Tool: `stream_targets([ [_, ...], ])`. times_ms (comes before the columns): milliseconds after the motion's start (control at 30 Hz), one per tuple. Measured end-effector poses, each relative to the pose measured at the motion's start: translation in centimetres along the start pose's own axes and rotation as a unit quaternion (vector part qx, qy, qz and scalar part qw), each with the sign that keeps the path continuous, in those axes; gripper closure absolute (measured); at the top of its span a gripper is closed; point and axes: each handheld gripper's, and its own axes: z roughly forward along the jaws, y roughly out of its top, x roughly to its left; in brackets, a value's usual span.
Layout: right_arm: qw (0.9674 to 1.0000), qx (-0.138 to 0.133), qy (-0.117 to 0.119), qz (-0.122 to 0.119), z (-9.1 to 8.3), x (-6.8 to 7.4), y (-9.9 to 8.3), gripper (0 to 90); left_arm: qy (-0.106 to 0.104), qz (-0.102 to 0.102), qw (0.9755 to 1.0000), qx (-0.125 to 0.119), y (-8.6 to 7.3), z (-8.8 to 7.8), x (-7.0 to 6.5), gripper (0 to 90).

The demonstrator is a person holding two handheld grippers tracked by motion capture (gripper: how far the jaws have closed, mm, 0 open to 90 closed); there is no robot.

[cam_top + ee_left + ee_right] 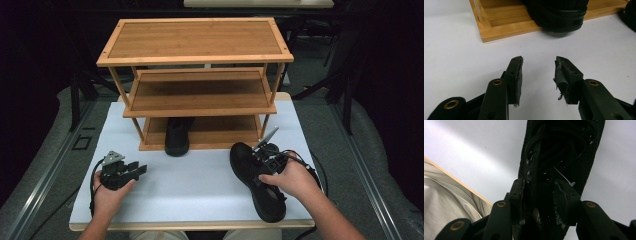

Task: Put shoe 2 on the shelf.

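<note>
The right gripper (537,192) has its jaws set on either side of the laced upper of a black shoe (257,182), pads against the collar, and that shoe lies on the white surface (195,185) near its right front edge. The left gripper (537,72) rests on the surface with jaws wide and nothing between them, pointing toward a second black shoe (177,136) on the bottom shelf of the bamboo shoe rack (200,95).

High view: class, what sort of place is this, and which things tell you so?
Probably a staged recording or lab setup, not a home: a bamboo shoe rack stands on a white table in a dark room, with metal stands behind and a person working a handheld tool in each hand.
</note>
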Motion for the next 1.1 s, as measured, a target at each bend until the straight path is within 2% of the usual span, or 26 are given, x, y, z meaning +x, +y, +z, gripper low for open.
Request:
stream_targets([
  [133, 1.0, 0.0, 0.001, -0.003, 0.2, -0.2, -0.1, 66.0, -0.002, 0.001, 1.0, 0.002, 0.0, 0.0, 0.0, 57.7],
  [233, 0.9999, -0.001, 0.013, -0.002, 0.2, -0.2, -0.1, 74.7, -0.001, 0.002, 1.0, 0.002, 0.0, 0.0, 0.0, 57.8],
  [400, 0.9998, -0.005, 0.015, -0.008, 0.1, 0.1, -0.2, 83.4, -0.001, 0.001, 1.0, 0.002, 0.0, 0.0, 0.0, 57.8],
  [667, 0.9998, -0.013, 0.009, -0.011, -0.1, 0.4, -0.4, 85.3, 0.0, 0.001, 1.0, 0.003, 0.0, 0.0, 0.0, 57.7],
  [833, 0.9996, -0.023, -0.003, -0.017, -0.3, 0.7, -0.5, 85.6, 0.001, 0.001, 1.0, 0.003, 0.0, 0.0, 0.0, 57.7],
  [1100, 0.9993, -0.035, -0.006, -0.015, -1.5, 0.6, 0.1, 85.8, 0.0, 0.001, 1.0, 0.002, 0.0, 0.0, 0.0, 57.7],
])
